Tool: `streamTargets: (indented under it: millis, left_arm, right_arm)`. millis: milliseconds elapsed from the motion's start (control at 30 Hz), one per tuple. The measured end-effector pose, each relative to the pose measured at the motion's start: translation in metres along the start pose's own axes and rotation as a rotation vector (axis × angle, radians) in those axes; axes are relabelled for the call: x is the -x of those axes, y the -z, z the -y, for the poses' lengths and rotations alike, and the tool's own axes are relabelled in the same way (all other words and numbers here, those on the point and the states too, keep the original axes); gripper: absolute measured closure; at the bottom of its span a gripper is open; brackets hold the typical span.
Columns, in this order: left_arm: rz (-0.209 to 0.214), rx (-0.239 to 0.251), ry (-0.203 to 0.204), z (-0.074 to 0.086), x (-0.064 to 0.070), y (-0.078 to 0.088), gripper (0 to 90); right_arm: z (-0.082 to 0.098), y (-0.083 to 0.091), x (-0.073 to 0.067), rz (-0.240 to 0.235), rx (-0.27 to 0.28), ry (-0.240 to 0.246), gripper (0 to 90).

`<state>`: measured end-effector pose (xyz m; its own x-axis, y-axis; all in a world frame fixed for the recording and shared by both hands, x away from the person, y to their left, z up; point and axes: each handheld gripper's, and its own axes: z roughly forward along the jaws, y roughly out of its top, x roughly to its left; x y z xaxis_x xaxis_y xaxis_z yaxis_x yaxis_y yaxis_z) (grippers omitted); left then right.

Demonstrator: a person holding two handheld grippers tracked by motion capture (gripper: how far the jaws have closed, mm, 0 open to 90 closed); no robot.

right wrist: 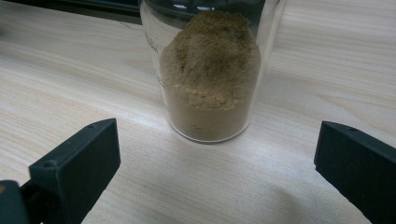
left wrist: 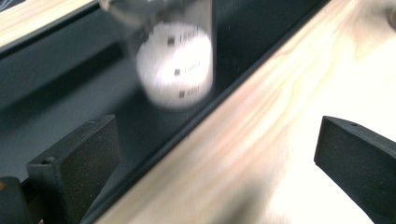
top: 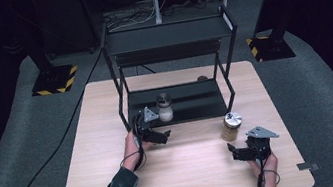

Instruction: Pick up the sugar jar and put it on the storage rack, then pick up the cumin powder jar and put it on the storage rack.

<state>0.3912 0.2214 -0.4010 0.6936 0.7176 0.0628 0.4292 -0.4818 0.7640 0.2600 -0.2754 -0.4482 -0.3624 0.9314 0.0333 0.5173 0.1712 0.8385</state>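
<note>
Standing on the rack's (top: 217,108) bottom shelf, the white jar (top: 165,108) sits just beyond the wide-open left gripper (top: 165,136); the right gripper (top: 233,151), also wide, faces the brown jar (top: 231,127) in front of the rack.

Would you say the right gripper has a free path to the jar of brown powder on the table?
Probably yes. The right gripper faces the jar of brown powder with open jaws, and bare table lies between them.
</note>
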Motion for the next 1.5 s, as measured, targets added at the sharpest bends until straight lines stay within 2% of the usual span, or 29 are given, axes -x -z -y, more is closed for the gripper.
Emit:
streamTargets:
  millis: [100,233,267,300,400,467,633,800,833,900,1267,1433,1500]
  left_arm:
    - [-0.017,-0.004,0.016,0.013,0.002,0.010,0.0]
    - [0.020,-0.051,0.067,0.028,-0.005,0.022,0.0]
    - [0.020,-0.051,0.067,0.028,-0.005,0.022,0.0]
    - [0.012,-0.066,0.082,0.038,-0.004,0.028,0.0]
    - [-0.002,-0.076,0.120,0.053,-0.001,0.036,0.0]
    - [-0.020,-0.101,0.137,0.059,0.003,0.042,0.0]
    - [-0.016,-0.130,0.169,0.069,0.010,0.048,0.0]
    - [-0.053,-0.100,0.164,0.083,0.024,0.055,0.0]
    - [-0.067,-0.103,0.149,0.084,0.028,0.055,0.0]
    - [-0.076,-0.089,0.158,0.088,0.032,0.056,0.0]
    - [-0.094,-0.072,0.166,0.093,0.038,0.059,0.1]
    - [-0.101,-0.073,0.161,0.093,0.040,0.059,0.1]
    - [-0.098,-0.073,0.163,0.093,0.039,0.059,0.1]
  right_arm:
    - [0.000,0.000,0.000,0.001,-0.003,0.002,0.0]
    - [-0.001,0.000,-0.001,0.004,-0.004,0.002,0.0]
    - [-0.001,0.000,-0.001,0.004,-0.005,0.002,0.0]
    - [-0.001,0.000,-0.001,0.005,-0.006,0.002,0.0]
    - [-0.001,-0.001,-0.001,0.006,-0.008,0.005,0.0]
    - [-0.002,-0.001,-0.002,0.007,-0.011,0.008,0.0]
    - [-0.003,-0.001,-0.003,0.010,-0.017,0.010,0.0]
    - [-0.003,-0.002,-0.006,0.023,-0.021,0.015,0.0]
    - [-0.004,-0.002,-0.007,0.029,-0.025,0.016,0.0]
    - [-0.005,-0.003,-0.009,0.038,-0.030,0.022,0.0]
    - [-0.010,-0.006,-0.019,0.070,-0.055,0.062,0.0]
    - [-0.015,-0.007,-0.011,0.036,-0.051,0.039,0.0]
    - [-0.020,-0.009,-0.013,0.042,-0.048,0.056,0.0]
